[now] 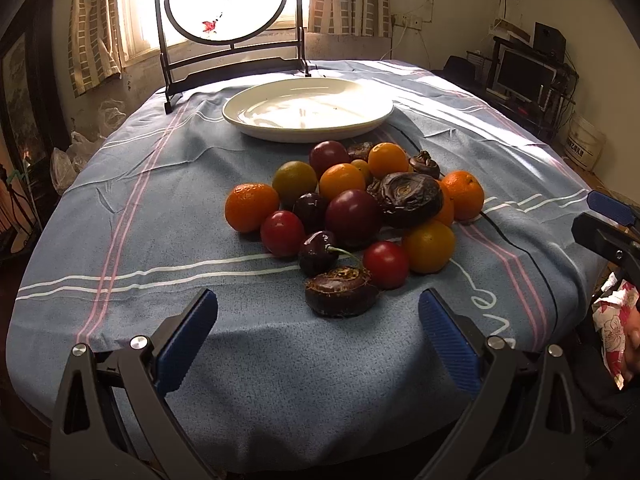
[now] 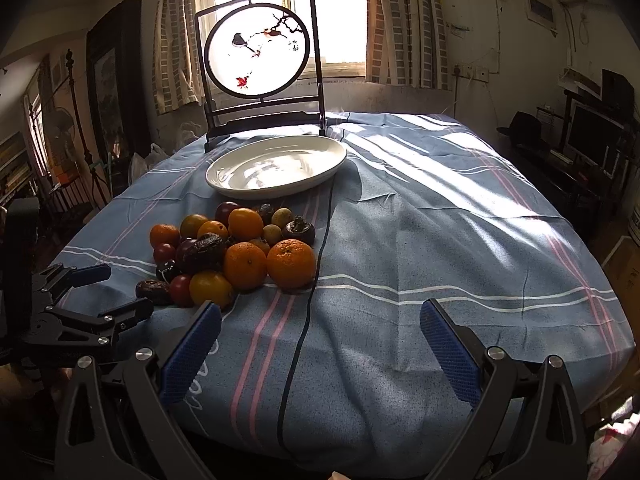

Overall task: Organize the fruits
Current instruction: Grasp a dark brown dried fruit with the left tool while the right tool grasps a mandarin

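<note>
On the blue tablecloth (image 1: pixel 160 240), fruits (image 1: pixel 352 208) lie heaped near an empty plate (image 1: pixel 308 110); left gripper (image 1: pixel 318 320) and right gripper (image 2: pixel 320 328) both gape, grasping nothing.

Each hand-held gripper (image 1: pixel 318 322) (image 2: pixel 320 326) has black arms, silver screws and apparently ribbed blue pads (image 1: pixel 448 334).

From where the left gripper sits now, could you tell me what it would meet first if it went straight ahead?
Most likely the dark wrinkled fruit at the near edge of the pile, lying on the tablecloth just beyond the open left gripper, slightly right of centre. The stemmed cherry sits right behind it. Depth is hard to judge through the fisheye.
</note>
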`<state>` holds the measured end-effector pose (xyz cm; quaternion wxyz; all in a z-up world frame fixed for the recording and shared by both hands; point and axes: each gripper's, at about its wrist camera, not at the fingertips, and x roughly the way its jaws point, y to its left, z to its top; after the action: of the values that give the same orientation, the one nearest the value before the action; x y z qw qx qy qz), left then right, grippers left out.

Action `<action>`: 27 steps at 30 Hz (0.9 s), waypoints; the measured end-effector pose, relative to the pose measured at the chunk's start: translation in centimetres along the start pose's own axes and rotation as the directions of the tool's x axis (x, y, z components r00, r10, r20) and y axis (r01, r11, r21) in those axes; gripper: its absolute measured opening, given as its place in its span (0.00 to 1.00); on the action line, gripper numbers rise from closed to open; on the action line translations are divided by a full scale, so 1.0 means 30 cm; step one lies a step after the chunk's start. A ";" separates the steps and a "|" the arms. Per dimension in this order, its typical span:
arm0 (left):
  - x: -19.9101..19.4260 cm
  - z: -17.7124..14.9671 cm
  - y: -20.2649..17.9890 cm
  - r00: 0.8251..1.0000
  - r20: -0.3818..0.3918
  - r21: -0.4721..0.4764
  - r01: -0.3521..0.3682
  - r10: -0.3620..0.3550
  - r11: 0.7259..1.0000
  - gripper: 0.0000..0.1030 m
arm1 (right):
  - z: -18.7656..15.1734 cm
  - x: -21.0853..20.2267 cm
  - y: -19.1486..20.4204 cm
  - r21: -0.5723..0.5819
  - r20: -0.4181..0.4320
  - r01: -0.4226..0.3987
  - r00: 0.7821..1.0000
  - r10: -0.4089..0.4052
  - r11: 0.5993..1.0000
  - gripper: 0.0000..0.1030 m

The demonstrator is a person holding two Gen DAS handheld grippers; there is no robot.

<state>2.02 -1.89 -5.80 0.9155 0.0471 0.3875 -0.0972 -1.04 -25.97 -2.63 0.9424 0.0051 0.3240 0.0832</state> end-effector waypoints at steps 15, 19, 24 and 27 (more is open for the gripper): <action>0.057 0.001 -0.042 0.999 -0.024 0.083 0.043 -0.041 0.996 0.42 | -0.006 0.049 -0.012 0.016 -0.044 -0.010 0.999 0.010 1.000 0.97; 0.044 -0.001 -0.024 0.998 -0.010 0.067 0.065 -0.065 0.996 0.40 | -0.004 0.053 -0.009 0.014 -0.046 -0.010 0.999 0.010 1.000 0.97; -0.014 0.008 -0.007 0.998 0.044 0.077 0.052 -0.055 0.996 0.40 | 0.009 0.088 -0.012 -0.008 -0.061 -0.003 0.998 0.003 1.000 0.97; -0.053 0.022 0.019 0.996 0.081 0.053 0.033 -0.038 0.998 0.40 | 0.036 0.142 -0.011 -0.042 -0.069 -0.028 0.997 0.025 0.999 0.97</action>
<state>1.53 -1.22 -4.20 0.9273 0.0600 0.3476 -0.1253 2.96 -25.56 -4.39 0.9294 -0.0138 0.3542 0.1029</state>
